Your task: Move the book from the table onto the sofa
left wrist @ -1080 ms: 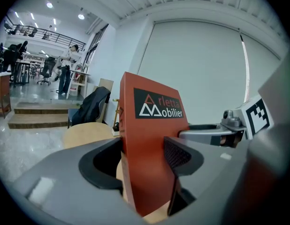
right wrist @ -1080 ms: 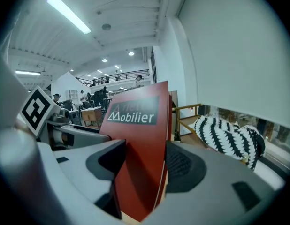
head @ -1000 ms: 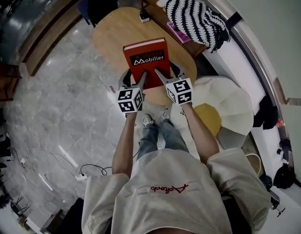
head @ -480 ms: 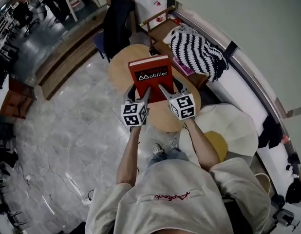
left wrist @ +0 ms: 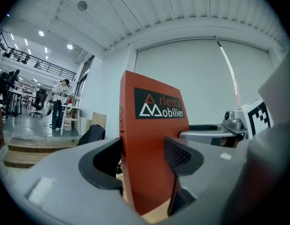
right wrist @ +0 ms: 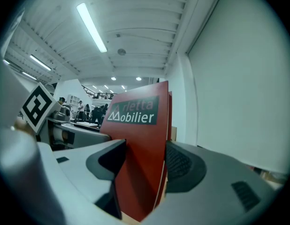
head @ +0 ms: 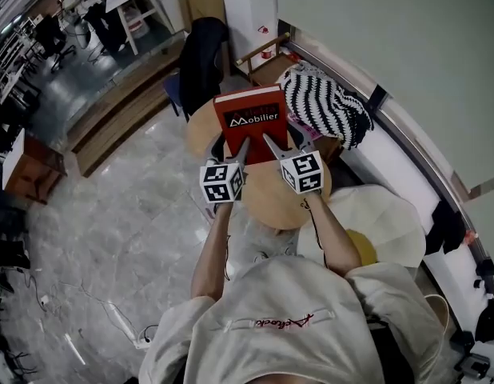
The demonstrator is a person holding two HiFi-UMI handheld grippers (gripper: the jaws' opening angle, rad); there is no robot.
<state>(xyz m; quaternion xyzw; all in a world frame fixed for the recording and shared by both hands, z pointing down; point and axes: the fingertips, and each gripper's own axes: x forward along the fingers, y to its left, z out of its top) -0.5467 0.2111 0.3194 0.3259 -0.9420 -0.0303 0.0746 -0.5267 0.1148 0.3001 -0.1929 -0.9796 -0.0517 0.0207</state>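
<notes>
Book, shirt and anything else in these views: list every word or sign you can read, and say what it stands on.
"rletta" above "Mobilier": black label on the red book cover, each beside a triangle mark.
Spine print: too blurred to read.
Red script on the shirt: unreadable.
Marker cubes: square patterns, no letters.

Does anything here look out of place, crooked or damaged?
Nothing damaged or spilled. The red book is clamped at its near edge by the left gripper and right gripper, above the round table. Only the striped throw looks untidy, bunched in a heap beyond the table.
</notes>
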